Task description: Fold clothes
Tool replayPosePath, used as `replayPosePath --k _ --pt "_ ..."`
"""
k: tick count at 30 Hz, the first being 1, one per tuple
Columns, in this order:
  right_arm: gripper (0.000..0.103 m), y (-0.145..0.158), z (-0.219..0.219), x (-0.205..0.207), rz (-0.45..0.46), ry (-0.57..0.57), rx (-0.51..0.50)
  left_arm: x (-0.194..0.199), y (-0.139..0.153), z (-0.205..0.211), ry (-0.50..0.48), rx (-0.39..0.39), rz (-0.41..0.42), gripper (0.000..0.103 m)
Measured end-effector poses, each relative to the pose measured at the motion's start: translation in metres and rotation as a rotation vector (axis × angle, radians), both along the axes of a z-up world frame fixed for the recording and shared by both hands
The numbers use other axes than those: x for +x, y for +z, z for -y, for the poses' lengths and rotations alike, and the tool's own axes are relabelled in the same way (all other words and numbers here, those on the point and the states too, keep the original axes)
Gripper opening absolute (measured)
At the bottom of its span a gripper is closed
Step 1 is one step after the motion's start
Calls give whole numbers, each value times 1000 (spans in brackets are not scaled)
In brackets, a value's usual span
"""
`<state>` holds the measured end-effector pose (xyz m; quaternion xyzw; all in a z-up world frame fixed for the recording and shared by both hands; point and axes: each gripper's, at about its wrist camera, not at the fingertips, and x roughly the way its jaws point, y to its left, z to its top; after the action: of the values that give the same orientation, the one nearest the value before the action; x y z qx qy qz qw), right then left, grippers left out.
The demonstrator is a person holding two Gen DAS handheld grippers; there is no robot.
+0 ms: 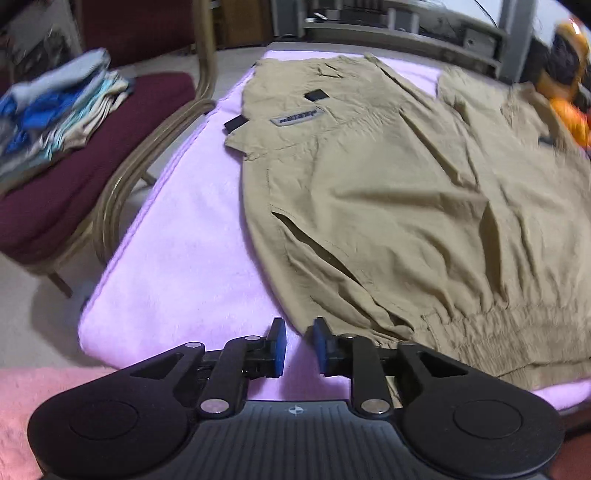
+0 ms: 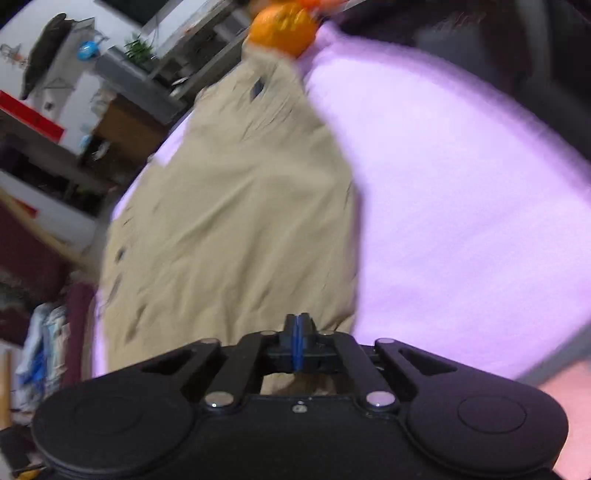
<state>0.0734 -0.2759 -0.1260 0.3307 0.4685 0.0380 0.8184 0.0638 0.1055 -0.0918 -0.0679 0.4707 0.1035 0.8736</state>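
A khaki garment (image 1: pixel 369 184) with an elastic waistband (image 1: pixel 517 332) and a grey label patch (image 1: pixel 295 119) lies spread flat on a lilac towel (image 1: pixel 177 251). My left gripper (image 1: pixel 299 343) is open just at the near left corner of the waistband, hovering low over the towel, with nothing between its pads. In the blurred, tilted right wrist view the same khaki garment (image 2: pixel 229 221) stretches away from my right gripper (image 2: pixel 298 330). That gripper is shut over the garment's near edge, and I see no cloth between its pads.
A pile of folded clothes (image 1: pixel 55 110) rests on a maroon cushioned chair (image 1: pixel 92 166) to the left of the table. An orange object (image 1: pixel 569 92) sits at the far right end of the garment, also seen as an orange object (image 2: pixel 282 27). Bare lilac towel (image 2: pixel 461 221) lies right of the garment.
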Motion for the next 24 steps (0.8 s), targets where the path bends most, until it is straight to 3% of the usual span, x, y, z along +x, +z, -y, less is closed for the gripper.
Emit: replayPosePath --k 1,3,8,12,15,19,20,22,24 --pt "16 13 2 -1 31 5 15 -2 10 -5 8 -33 44 17" --pt "17 46 2 1 116 30 37 -4 37 -10 7 -75 148 17" --pt "18 131 -14 28 343 104 96 2 115 -10 -43 -95 415 17" --pt "19 180 -30 56 487 151 171 26 153 2 -97 -79 521 17" --pt "27 172 -45 84 509 156 214 59 132 13 -144 -93 479 18" --pt "35 108 -58 119 391 168 271 111 52 26 -124 -99 270 16" --pt "35 92 -62 126 362 177 290 120 38 27 -119 -114 232 10" --pt "37 62 -70 140 304 194 328 137 17 29 -121 -154 172 10" --pt "36 31 -79 154 246 211 366 149 15 40 -168 -143 207 10"
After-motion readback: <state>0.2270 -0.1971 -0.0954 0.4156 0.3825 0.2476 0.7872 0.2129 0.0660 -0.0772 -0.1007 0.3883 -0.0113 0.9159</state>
